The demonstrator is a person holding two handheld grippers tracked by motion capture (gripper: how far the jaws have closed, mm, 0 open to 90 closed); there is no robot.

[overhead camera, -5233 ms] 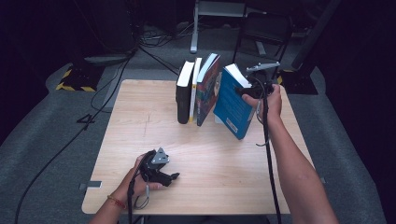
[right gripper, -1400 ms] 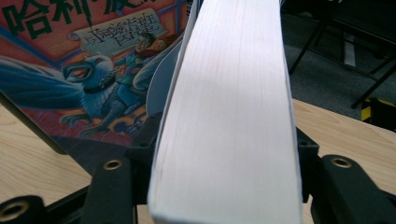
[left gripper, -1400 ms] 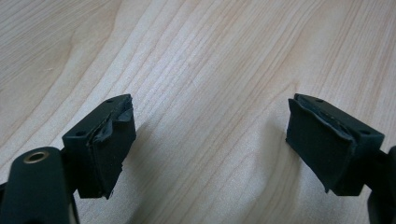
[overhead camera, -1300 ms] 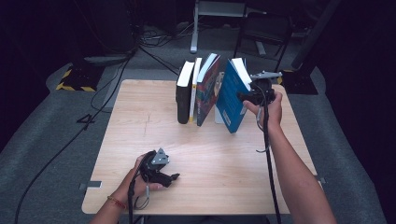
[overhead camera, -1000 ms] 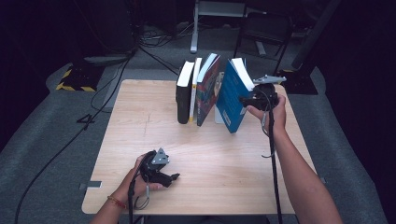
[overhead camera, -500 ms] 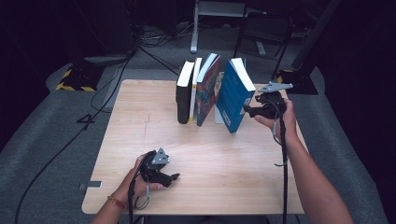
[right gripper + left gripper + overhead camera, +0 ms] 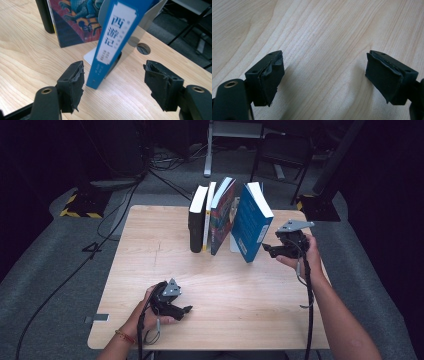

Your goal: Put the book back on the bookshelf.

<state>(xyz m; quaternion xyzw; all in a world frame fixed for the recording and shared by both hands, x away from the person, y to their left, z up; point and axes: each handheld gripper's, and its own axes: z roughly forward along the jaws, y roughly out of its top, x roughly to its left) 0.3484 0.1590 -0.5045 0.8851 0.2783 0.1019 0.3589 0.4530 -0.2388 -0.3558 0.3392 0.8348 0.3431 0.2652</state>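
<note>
Right gripper view: blue book (image 7: 112, 40), spine label "西游记", before the open, just-widened right claw (image 7: 113, 85).

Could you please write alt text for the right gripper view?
A tall blue paperback book with a white spine label stands tilted on a pale wooden table, just beyond the open right gripper, whose black fingers do not touch it. A colourfully illustrated book stands behind.

Looks like a recording lab or studio: dark walls all round, grey carpet (image 7: 60, 285) with black cables (image 7: 120, 215) trailing over it, yellow-and-black hazard tape (image 7: 80, 212) on a stand base, metal stand legs (image 7: 207, 155) behind, and one bare pale wooden table (image 7: 150, 245) lit in the middle.
</note>
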